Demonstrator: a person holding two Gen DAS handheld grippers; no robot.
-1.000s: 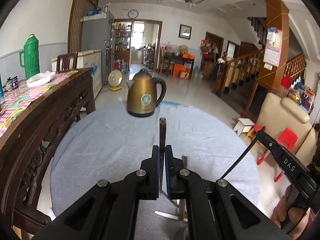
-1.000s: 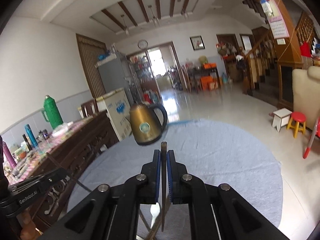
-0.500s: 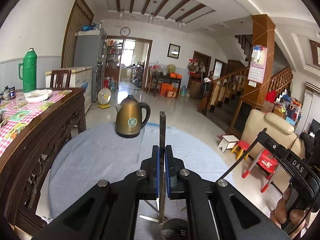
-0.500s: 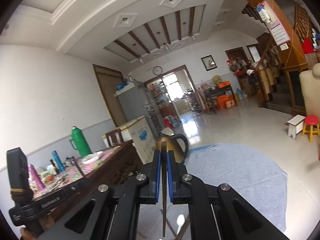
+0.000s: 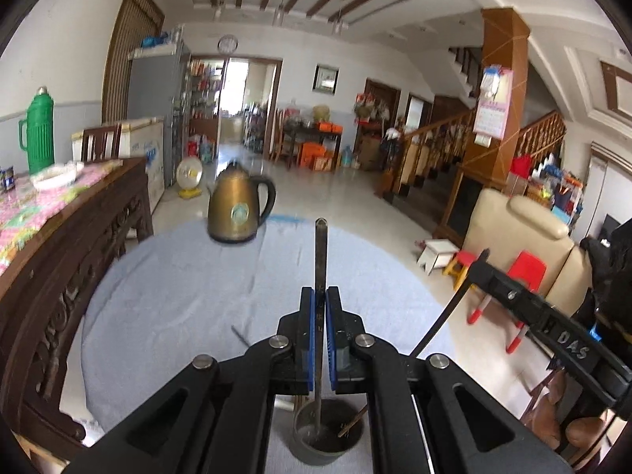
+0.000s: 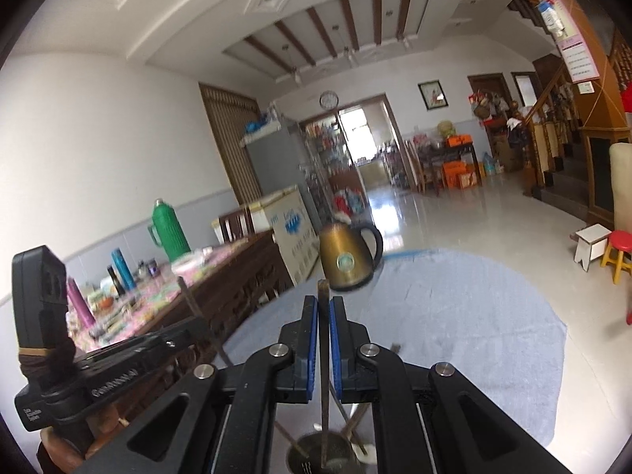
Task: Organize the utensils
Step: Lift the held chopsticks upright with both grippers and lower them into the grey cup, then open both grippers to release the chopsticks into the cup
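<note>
Grey cloth covering the round table (image 5: 189, 292) fills the lower half of both views, with a brass-coloured electric kettle with a black handle (image 5: 239, 207) standing at its far edge. Since a second ago both cameras have tipped up toward the ceiling and come back down, and a small round dark metal utensil holder (image 5: 326, 440) has come into the bottom of the left view, where earlier only cloth and loose cutlery lay.

The left gripper (image 5: 320, 345) is closed tight on a slim dark metal utensil handle (image 5: 320, 252), held upright; its lower end now reaches down into the holder, beside a thin brown stick already leaning there. The right gripper (image 6: 324, 349) is likewise clamped on a second slim dark utensil handle (image 6: 324, 290), its lower end hanging at the holder's mouth (image 6: 312, 454), though whether it sits inside I cannot tell.

My reading: both pieces have been carried from the table to the holder, so letting go is what remains for this pair. A few loose utensils (image 6: 355, 418) still lie on the cloth just behind the holder
</note>
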